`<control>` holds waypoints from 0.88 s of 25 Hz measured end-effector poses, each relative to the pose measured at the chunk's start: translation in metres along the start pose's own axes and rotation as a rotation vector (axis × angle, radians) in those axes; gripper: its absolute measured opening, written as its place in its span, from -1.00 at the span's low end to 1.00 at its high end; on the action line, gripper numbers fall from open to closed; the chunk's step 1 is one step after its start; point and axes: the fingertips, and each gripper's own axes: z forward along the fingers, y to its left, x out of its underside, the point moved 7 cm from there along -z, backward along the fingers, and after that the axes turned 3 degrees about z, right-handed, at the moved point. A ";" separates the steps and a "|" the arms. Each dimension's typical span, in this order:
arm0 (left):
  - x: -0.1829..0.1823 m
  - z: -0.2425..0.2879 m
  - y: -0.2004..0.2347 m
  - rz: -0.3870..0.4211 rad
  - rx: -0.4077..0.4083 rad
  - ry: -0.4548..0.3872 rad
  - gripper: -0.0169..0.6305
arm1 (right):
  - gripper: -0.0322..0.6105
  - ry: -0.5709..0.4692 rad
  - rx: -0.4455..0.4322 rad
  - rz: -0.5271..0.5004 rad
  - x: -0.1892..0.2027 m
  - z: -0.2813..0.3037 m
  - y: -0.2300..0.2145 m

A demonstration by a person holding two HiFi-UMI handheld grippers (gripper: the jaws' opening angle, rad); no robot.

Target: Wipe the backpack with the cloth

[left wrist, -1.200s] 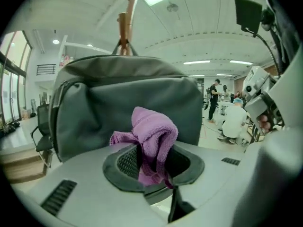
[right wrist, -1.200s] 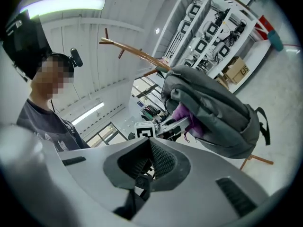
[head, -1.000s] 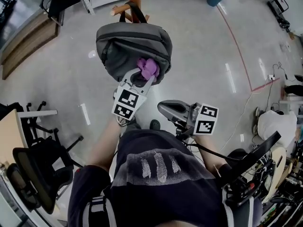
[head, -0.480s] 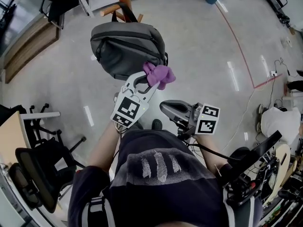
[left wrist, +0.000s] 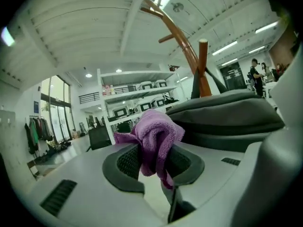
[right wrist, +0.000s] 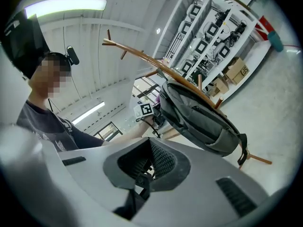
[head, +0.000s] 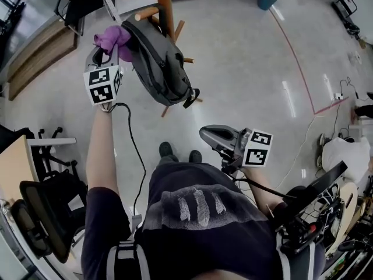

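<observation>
A grey backpack (head: 160,60) hangs from a wooden coat stand (head: 165,4). My left gripper (head: 106,48) is raised at the backpack's upper left side, shut on a purple cloth (head: 113,38). In the left gripper view the cloth (left wrist: 154,136) bunches between the jaws of the left gripper (left wrist: 154,161), with the backpack (left wrist: 232,119) just to its right; contact cannot be told. My right gripper (head: 205,135) stays low near my body, well away from the backpack, its jaws closed with nothing between them. From the right gripper (right wrist: 143,168) the backpack (right wrist: 199,119) shows side-on.
Black office chairs (head: 44,212) stand at the lower left beside a desk edge. White shelving (left wrist: 135,103) lines the far wall. A red line (head: 294,57) runs across the polished floor. Equipment and cables (head: 315,214) crowd the lower right. A person (left wrist: 255,72) stands far off.
My left gripper has swung with the cloth from the backpack's lower front up to its upper left side. The backpack now hangs edge-on. The right gripper has not moved.
</observation>
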 end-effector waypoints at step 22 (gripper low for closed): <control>-0.052 -0.057 -0.163 0.163 0.316 -0.118 -0.58 | -0.89 -0.033 0.002 0.000 -0.009 0.003 -0.004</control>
